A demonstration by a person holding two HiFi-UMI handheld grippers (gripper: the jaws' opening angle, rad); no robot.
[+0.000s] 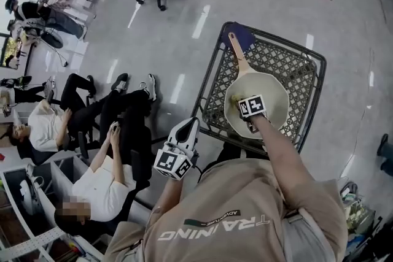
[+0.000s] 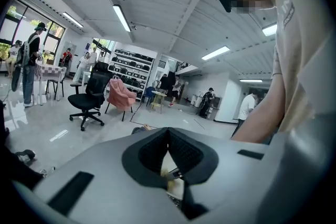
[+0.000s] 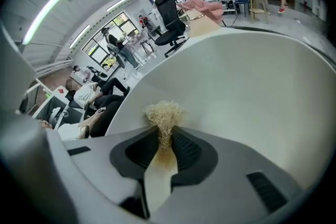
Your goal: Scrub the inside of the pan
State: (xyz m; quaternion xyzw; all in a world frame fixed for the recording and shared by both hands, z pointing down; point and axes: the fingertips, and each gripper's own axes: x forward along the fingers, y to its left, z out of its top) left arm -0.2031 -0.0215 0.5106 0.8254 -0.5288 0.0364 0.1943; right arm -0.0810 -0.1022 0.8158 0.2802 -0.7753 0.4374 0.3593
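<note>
Right gripper [image 3: 165,132] pinching scrubber [image 3: 164,112] in cream pan [image 3: 252,86], left gripper [image 2: 168,130] closed

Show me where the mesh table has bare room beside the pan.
Bare mesh table lies right of the handle and in a narrow strip left of the pan. The near edge is crowded: pan and right gripper fill it.

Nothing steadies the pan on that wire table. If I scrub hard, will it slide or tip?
Likely slides: the pan sits loose on the wire table, and the left gripper is off its handle. Tipping seems unlikely; it looks wide and shallow. The fibre scrubber in the right gripper looks soft, so pushes may stay mild.
</note>
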